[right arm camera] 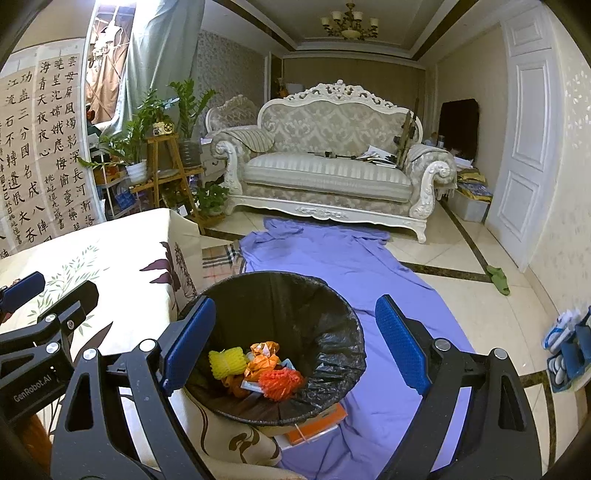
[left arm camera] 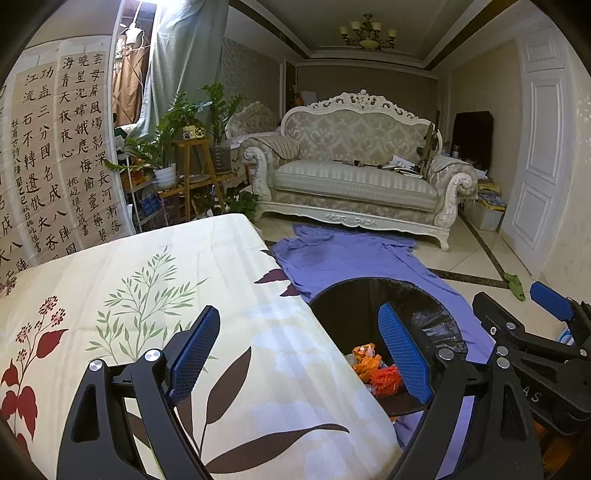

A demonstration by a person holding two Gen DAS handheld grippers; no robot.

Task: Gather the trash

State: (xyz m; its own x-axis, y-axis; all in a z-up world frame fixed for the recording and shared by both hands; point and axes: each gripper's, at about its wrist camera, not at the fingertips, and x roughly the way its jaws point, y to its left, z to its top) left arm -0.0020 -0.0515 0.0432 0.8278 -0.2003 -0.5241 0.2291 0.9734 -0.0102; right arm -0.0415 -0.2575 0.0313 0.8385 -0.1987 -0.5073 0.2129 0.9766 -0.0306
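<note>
Now we hold both the left gripper [left arm camera: 301, 352] and the right gripper [right arm camera: 295, 343] wide and empty; the trash bin [right arm camera: 332, 332] with wrappers [right arm camera: 258, 363] sits at six o'clock.

round trash bin [right arm camera: 291, 295] lined with a black plastic bag, upright on the floor beside the bed. inside, at the bottom: yellow foam fruit net [right arm camera: 226, 363], orange crumpled wrapper [right arm camera: 263, 356], orange-red foam fruit net [right arm camera: 279, 384], touching one another.

Dim indoor light; blown-out glare at the window [left arm camera: 140, 22]; sharp focus; fisheye bending, dark vignette at corners.
</note>
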